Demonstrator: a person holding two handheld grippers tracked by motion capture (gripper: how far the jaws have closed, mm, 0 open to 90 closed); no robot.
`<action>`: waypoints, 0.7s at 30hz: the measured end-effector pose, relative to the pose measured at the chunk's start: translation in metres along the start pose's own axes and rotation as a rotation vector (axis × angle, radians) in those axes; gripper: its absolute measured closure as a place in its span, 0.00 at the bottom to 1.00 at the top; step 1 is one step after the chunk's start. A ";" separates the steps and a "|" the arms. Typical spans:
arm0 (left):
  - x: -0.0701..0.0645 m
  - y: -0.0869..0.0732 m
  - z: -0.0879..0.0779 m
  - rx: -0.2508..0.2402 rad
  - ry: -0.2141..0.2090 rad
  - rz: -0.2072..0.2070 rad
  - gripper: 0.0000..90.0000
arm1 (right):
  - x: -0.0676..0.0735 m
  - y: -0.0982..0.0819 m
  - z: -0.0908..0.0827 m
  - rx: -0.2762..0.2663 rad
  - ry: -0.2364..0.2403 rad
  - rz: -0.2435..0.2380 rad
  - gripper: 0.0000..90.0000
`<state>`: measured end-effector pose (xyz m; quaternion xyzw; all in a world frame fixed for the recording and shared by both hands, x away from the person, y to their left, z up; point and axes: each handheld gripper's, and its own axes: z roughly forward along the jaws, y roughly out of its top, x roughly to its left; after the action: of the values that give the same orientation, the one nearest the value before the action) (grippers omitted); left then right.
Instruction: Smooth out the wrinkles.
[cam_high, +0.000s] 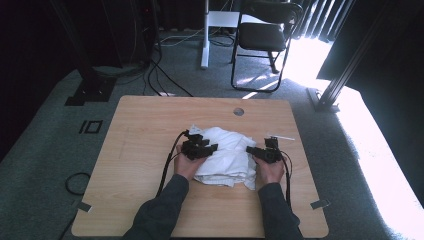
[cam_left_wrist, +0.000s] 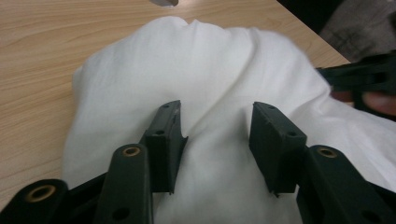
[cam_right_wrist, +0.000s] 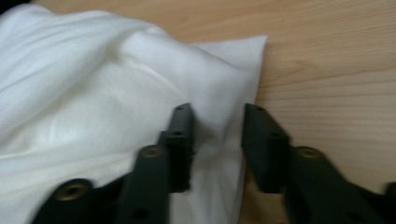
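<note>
White cloth bunched on wooden table, black chair behind

A light wooden table bears 1 crumpled white cloth.

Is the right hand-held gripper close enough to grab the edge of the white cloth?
Probably yes. The right hand-held gripper has open jaws either side of the white cloth edge, with nothing in the way.

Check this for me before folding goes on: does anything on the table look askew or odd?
Only the white cloth: it lies bunched and wrinkled mid-table, edges uneven, not flat. Nothing looks spilled or damaged.
</note>
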<state>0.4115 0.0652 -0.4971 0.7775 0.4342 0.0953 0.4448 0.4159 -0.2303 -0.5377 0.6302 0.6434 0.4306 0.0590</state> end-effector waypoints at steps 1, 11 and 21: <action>-0.001 0.000 -0.001 0.002 0.000 0.008 0.59 | 0.003 -0.001 -0.011 -0.035 -0.002 0.000 0.57; -0.003 0.000 0.000 0.005 0.034 0.016 0.58 | 0.047 -0.024 -0.025 0.100 0.155 -0.139 0.85; -0.003 -0.003 0.000 -0.011 0.035 -0.017 0.58 | 0.028 -0.045 -0.053 0.079 0.014 -0.143 0.87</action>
<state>0.4076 0.0637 -0.4987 0.7695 0.4480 0.1075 0.4423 0.3431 -0.2241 -0.5201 0.5815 0.7036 0.4040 0.0601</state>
